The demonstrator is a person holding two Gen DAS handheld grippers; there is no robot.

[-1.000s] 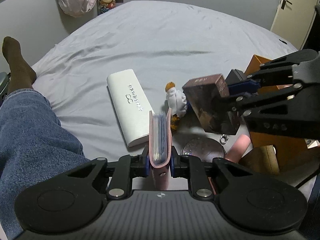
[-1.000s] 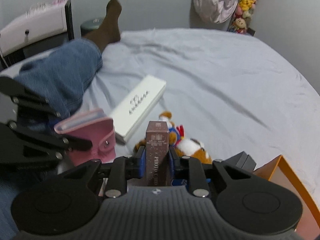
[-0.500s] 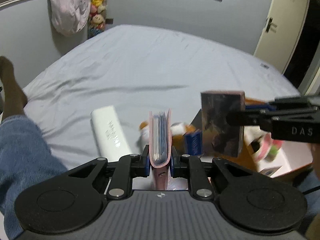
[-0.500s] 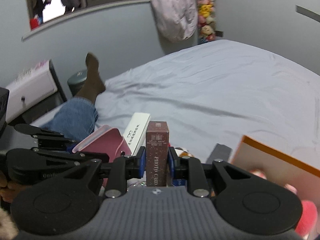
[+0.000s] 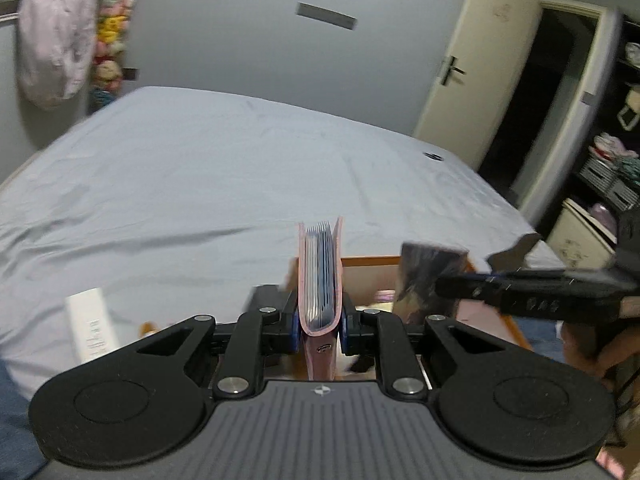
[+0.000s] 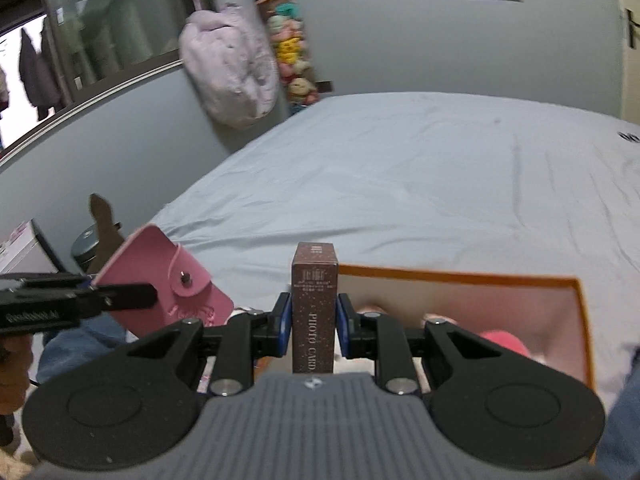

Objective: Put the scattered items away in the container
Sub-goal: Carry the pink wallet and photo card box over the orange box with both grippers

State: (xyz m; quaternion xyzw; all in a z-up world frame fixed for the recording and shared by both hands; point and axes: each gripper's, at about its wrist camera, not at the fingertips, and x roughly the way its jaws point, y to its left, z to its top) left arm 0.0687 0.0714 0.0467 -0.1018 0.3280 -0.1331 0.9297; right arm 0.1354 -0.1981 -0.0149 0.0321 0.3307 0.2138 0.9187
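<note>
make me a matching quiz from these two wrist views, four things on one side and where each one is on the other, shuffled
Things:
1. pink card holder
2. brown photo card box
3. white box
4. orange-rimmed box

Places:
A. lying flat on the bed sheet, low at the left wrist view's left edge
B. clamped in the right gripper
C. open on the bed, just beyond both grippers
D. clamped in the left gripper

Pairs: 1-D, 2-B, 3-A, 4-C

Grey walls (image 5: 224, 48), wide bed (image 5: 200, 184), open door (image 5: 472, 64).
</note>
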